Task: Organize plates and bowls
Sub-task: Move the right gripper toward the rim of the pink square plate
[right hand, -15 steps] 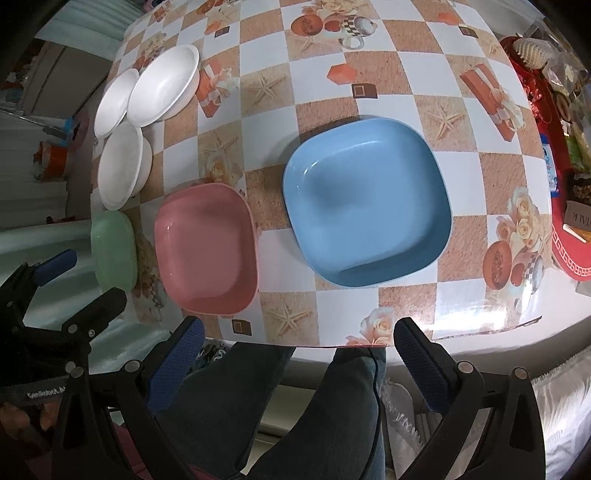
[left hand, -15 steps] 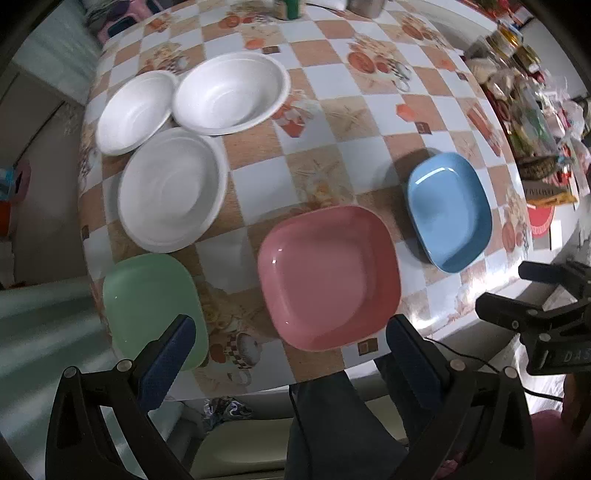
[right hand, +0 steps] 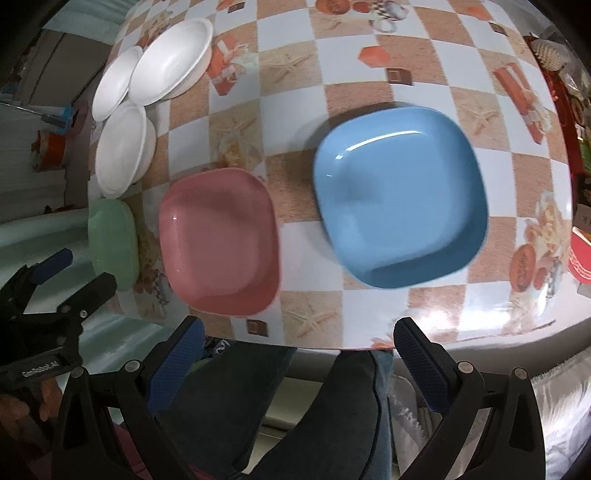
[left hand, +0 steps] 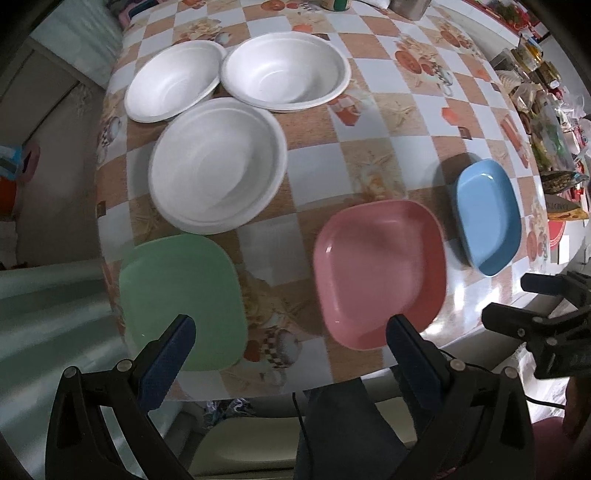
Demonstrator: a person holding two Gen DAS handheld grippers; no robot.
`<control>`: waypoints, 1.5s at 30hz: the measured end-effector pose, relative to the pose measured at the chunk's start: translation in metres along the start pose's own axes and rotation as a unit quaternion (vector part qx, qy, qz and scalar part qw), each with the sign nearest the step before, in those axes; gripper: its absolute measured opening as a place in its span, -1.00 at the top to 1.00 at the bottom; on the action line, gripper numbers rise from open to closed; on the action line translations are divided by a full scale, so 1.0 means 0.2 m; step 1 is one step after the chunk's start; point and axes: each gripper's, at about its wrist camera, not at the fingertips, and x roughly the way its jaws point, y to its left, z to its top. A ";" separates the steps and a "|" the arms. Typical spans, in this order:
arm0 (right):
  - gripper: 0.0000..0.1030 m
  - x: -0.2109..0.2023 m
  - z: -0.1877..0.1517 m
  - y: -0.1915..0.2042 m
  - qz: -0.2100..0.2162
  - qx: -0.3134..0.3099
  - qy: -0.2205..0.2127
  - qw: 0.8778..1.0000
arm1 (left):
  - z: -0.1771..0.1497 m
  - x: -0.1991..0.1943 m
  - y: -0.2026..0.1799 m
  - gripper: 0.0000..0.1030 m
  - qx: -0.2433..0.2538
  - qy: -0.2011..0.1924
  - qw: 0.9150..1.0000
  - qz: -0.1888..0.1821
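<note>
Three square plates lie along the table's near edge: green (left hand: 181,301) (right hand: 112,242), pink (left hand: 380,271) (right hand: 219,240) and blue (left hand: 487,216) (right hand: 399,195). Behind them sit three white foam bowls: one near (left hand: 218,164) (right hand: 122,147), one far left (left hand: 173,85) (right hand: 114,83), one far right (left hand: 286,70) (right hand: 171,61). My left gripper (left hand: 290,336) hangs open above the near edge, between the green and pink plates, holding nothing. My right gripper (right hand: 299,343) is open and empty over the table's edge, in front of the pink and blue plates.
The checkered tablecloth (left hand: 369,122) covers the table. Packets and clutter (left hand: 543,122) crowd its far right side, and jars (left hand: 406,5) stand at the back. A person's legs (right hand: 332,413) are below the near edge. A red mat (right hand: 581,254) lies at the right.
My left gripper has shifted left, so the green plate now sits fuller in its view. My right gripper has moved slightly, the plates sliding a little rightward in its view. Both stay open.
</note>
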 end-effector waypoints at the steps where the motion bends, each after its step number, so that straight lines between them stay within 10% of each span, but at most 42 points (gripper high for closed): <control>1: -1.00 0.02 0.01 0.01 0.004 0.001 0.000 1.000 | 0.00 0.00 0.02 -1.00 0.003 -0.001 1.000 0.000; 14: -1.00 0.39 0.03 0.01 0.008 0.080 0.033 0.996 | 0.02 0.07 0.08 -1.00 0.054 0.007 0.998 0.011; 23: -1.00 0.47 0.21 0.04 -0.024 0.023 0.029 0.999 | 0.03 0.14 0.05 -1.00 0.031 0.026 0.999 0.032; 31: -1.00 0.42 0.24 -0.13 -0.112 0.013 0.017 0.993 | 0.07 0.28 -0.13 -1.00 0.043 0.035 0.998 0.033; 45: -1.00 0.30 0.18 -0.40 -0.091 0.026 0.018 0.995 | 0.10 0.51 -0.22 -1.00 -0.006 0.046 0.998 0.041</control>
